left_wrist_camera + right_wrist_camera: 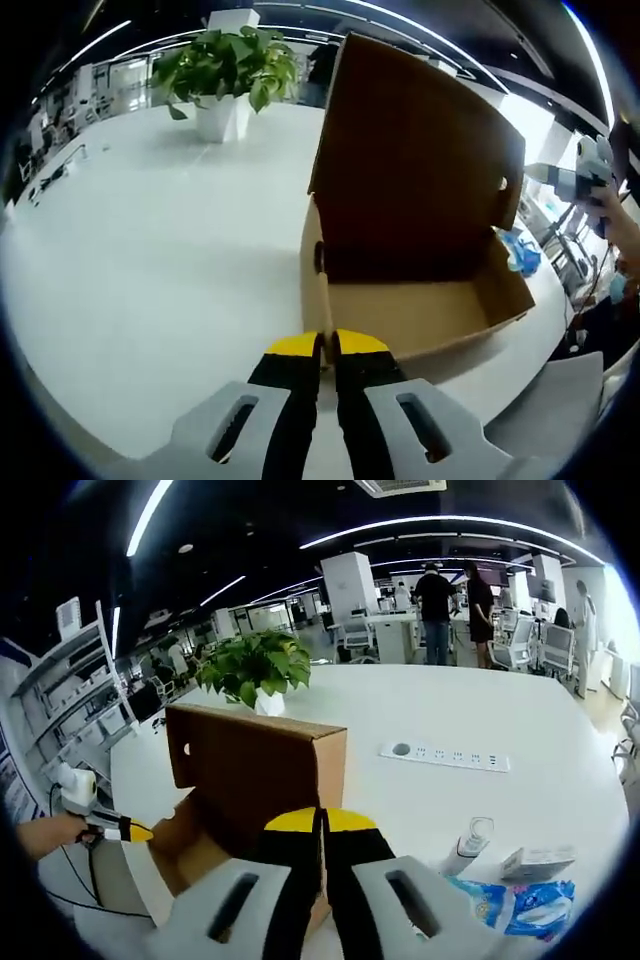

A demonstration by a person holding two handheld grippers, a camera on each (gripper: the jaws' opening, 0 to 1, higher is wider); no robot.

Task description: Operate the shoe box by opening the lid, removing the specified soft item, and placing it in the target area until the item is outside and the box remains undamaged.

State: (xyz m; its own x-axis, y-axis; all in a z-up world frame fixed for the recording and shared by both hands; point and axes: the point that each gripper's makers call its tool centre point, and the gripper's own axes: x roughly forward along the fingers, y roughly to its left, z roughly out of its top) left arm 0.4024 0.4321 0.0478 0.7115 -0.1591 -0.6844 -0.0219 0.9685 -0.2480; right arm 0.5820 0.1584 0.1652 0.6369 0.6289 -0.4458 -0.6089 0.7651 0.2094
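1. Shoe box [420, 300] of brown cardboard stands on a broad white table [150, 250], its lid [415, 160] raised upright on the far side; the inside that shows in the left gripper view is bare cardboard.
2. Left gripper [327, 345] rises from the bottom of its view with yellow-tipped black jaws pressed close on the near corner edge of the box wall, pinching the cardboard between them.
3. Right gripper [322, 825] has its yellow-tipped jaws drawn together at the top edge of the raised lid [255, 765]; whether cardboard sits between them cannot be told from this angle.
4. In the right gripper view the left gripper [128, 830] shows at the box's far corner, held by a hand [45, 832].
5. On the table near the right gripper lie a blue-and-white soft packet [510, 900], a small white carton [538, 860] and a white tube or bottle [468, 845], all just beside one another and apart from the box.
6. A white power strip [445, 755] lies flat farther out on the tabletop.
7. A potted green plant [255, 670] in a white pot stands behind the box.
8. The room is an open office with long ceiling light strips, white pillars, desks and chairs; people [452, 600] stand in the background.
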